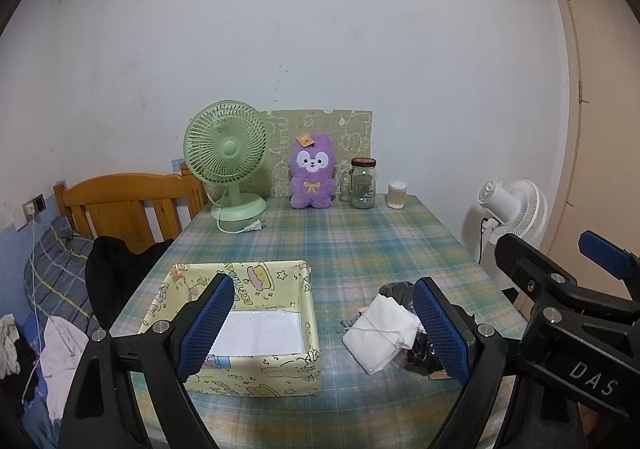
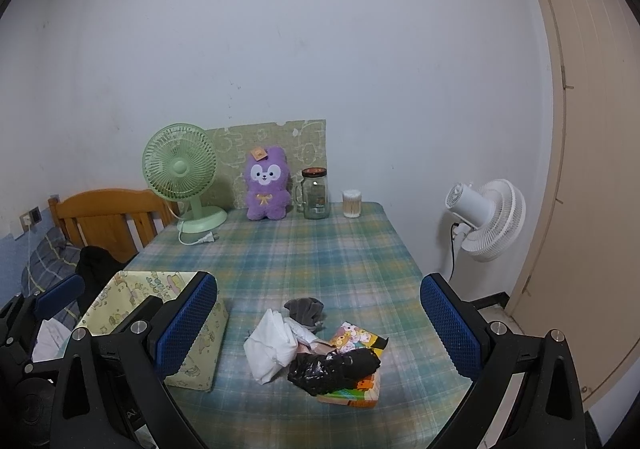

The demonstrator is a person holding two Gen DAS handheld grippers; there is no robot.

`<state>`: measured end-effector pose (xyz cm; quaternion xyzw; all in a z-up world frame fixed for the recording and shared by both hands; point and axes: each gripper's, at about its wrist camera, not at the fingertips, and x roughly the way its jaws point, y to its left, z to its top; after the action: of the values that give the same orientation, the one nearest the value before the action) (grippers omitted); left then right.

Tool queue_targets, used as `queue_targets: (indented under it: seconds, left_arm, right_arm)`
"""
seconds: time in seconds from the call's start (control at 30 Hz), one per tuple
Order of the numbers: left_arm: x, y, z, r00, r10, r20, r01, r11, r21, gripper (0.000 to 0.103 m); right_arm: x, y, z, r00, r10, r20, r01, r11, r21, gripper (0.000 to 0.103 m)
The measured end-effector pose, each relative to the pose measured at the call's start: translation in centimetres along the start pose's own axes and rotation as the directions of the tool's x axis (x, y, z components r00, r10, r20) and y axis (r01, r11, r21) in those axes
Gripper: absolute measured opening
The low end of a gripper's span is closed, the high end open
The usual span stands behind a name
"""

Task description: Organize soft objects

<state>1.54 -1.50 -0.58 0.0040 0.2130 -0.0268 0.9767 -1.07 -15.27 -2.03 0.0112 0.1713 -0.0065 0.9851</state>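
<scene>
**A:** On the plaid tablecloth [image 2: 320, 249], near your edge of the table, lies the little heap you have to sort: a folded white cloth [image 2: 272, 345], a grey sock-like piece [image 2: 304, 309] just behind it, and a crinkly black bag [image 2: 336, 367] lying on a colourful cartoon packet [image 2: 356, 389]. The yellow fabric box [image 1: 248, 361] stands to the left of the heap, apart from it, with nothing in it that I can see but its white floor.

**B:** How will they handle?

**A:** Light and limp, I judge. The white cloth will sag and unfold if you pinch a corner, so take it across its thick folded middle. The black bag looks slippery; gather a bunched fold, not a flat face.

**B:** And my tools?

**A:** Your left gripper [image 1: 324, 329] has its jaws spread wide with nothing between the pads, hovering over the box and heap. Your right gripper [image 2: 320, 329] is likewise spread wide and empty, framing the heap. Beyond, the purple plush [image 2: 266, 189] sits upright at the far wall, between the green fan [image 2: 180, 173] and the glass jar [image 2: 315, 193].
</scene>
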Motion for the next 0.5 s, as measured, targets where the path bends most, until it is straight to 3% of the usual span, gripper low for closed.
queue_targets:
  seconds: [0.5]
  left_arm:
    - [-0.58,-0.32,-0.1,1.0,-0.012,0.013,0.012,1.0,0.004,0.091]
  right_arm:
    - [-0.5,0.25,0.24,1.0,0.01,0.01,-0.01,1.0,-0.007,0.102]
